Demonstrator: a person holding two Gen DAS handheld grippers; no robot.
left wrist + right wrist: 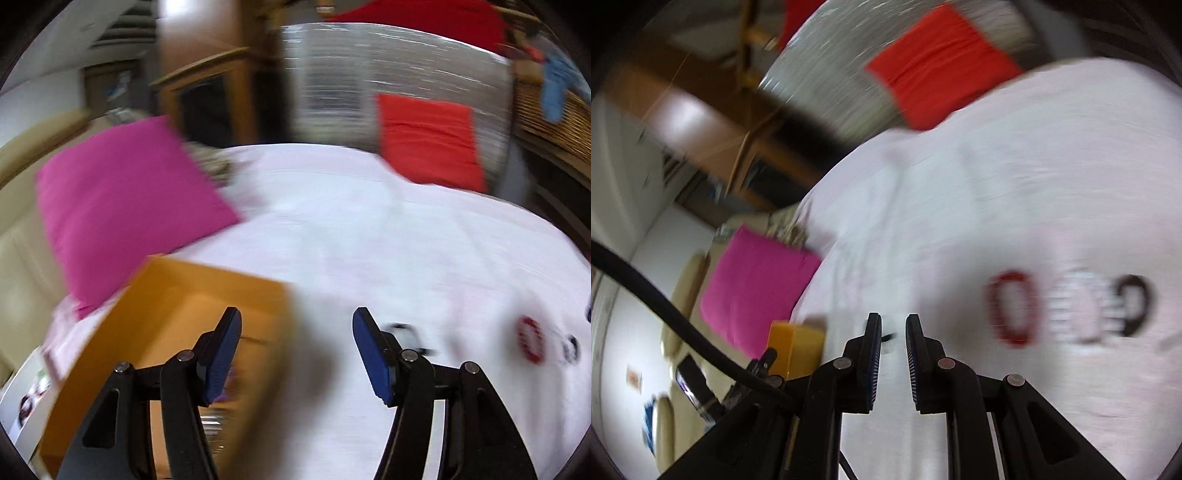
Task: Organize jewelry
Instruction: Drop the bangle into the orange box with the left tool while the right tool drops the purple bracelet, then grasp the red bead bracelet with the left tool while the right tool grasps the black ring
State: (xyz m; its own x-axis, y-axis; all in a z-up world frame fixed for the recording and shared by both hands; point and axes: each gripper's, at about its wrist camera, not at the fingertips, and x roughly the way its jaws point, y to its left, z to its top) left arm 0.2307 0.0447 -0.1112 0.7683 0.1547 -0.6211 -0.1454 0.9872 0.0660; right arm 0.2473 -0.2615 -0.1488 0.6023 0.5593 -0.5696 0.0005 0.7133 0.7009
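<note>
An open orange box (177,332) lies on the white bed sheet (369,229), with blurred items inside. My left gripper (295,332) is open, its left finger over the box's right side. A small dark piece of jewelry (408,336) lies just right of it. A red bead bracelet (530,339) and a black-and-white one (570,349) lie farther right. In the right wrist view the red bracelet (1012,308) and the black-and-white bracelet (1108,306) lie right of my right gripper (892,328), whose jaws stand narrowly apart and empty. The orange box (796,349) is to its left. Both views are motion-blurred.
A magenta cushion (125,206) lies at the sheet's left behind the box. A red cushion (428,140) leans against a silvery panel (369,74) at the back. A black cable (665,306) crosses the right wrist view at left.
</note>
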